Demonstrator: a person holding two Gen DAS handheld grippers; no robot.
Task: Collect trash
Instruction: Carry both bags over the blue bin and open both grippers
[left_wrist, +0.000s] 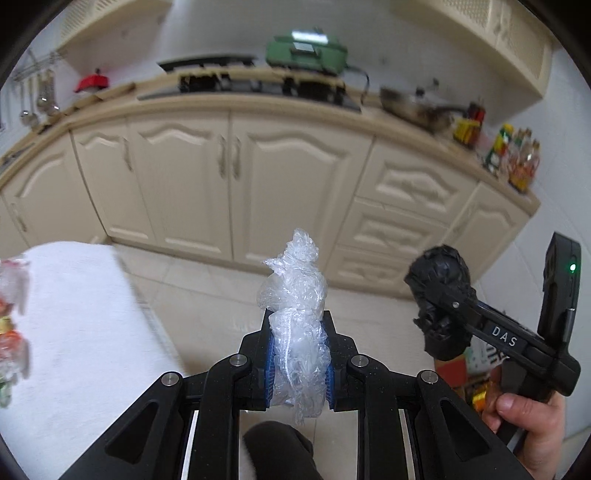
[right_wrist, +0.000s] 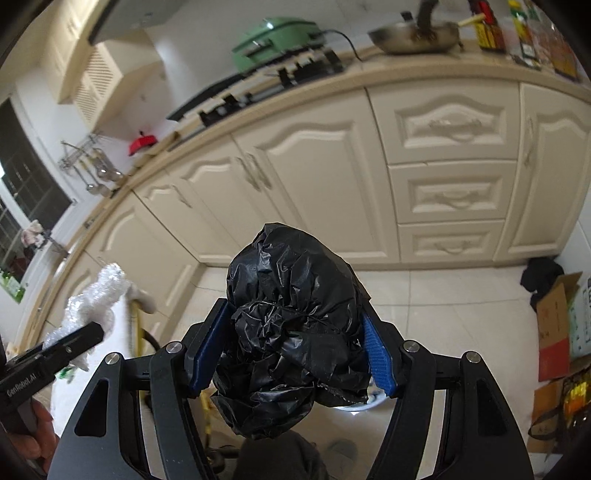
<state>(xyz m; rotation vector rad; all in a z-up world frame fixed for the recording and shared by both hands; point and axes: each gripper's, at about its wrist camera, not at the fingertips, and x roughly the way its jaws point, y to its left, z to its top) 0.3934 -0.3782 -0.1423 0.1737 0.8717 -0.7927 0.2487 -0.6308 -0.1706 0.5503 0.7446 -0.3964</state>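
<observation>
My left gripper (left_wrist: 298, 332) is shut on a crumpled clear plastic wrap (left_wrist: 295, 306), held up in the air over the floor. My right gripper (right_wrist: 295, 325) is shut on a crumpled black plastic bag (right_wrist: 291, 332), also held in the air. In the left wrist view the right gripper (left_wrist: 436, 295) with the black bag (left_wrist: 439, 273) is to the right. In the right wrist view the left gripper (right_wrist: 88, 332) with the clear wrap (right_wrist: 96, 295) is at the left.
Cream kitchen cabinets (left_wrist: 236, 184) with a countertop run across ahead. A white-covered table (left_wrist: 74, 332) is at the left, with blurred packaging (left_wrist: 11, 314) on its edge. Cardboard boxes (right_wrist: 557, 325) stand on the tiled floor (right_wrist: 443, 295) at the right.
</observation>
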